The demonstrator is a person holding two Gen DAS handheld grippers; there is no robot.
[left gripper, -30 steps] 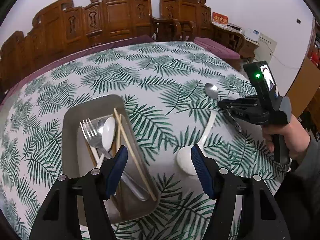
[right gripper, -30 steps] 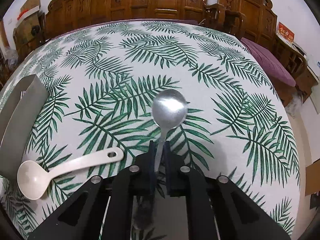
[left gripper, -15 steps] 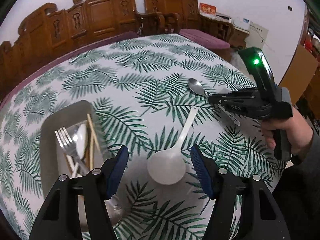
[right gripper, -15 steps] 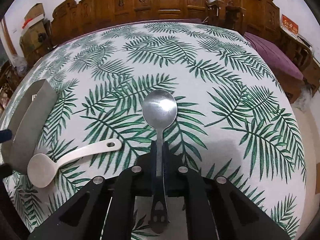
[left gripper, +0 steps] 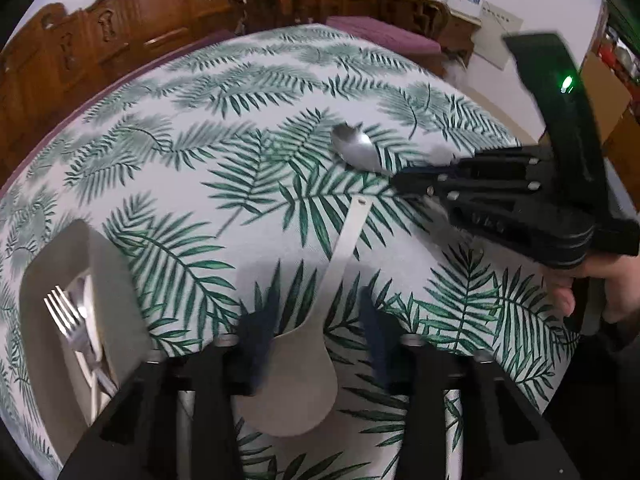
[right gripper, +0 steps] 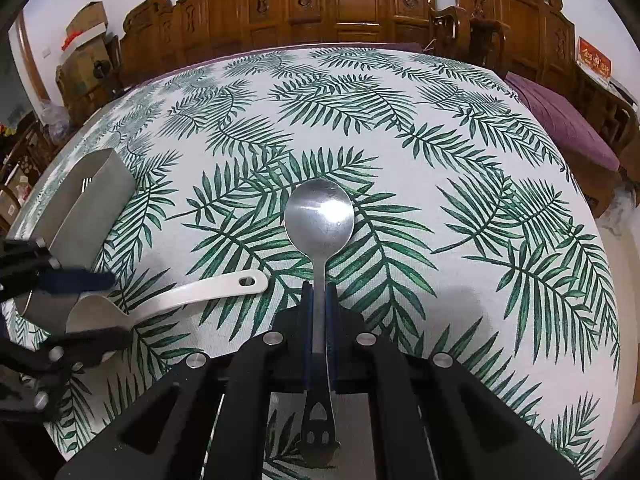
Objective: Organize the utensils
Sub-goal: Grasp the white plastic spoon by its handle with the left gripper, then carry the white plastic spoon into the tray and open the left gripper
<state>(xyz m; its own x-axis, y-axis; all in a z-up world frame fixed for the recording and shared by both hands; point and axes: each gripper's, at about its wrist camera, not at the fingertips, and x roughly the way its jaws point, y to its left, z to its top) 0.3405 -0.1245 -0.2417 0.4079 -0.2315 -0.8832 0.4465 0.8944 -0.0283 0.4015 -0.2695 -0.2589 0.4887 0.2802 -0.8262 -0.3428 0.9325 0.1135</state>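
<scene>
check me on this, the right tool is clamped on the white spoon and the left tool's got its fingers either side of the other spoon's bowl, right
Not quite: swap the spoons. The right tool is clamped on the metal spoon, as the right wrist view shows. The white spoon lies on the tablecloth, and it is its bowl that sits between the fingers of the closing left tool.

A: Looking like a home dining room. Carved wooden chairs are lining the wall behind a round table that is wearing a palm-leaf cloth.

B: Agreed. Cardboard boxes are sitting stacked in the corner, household clutter.
</scene>
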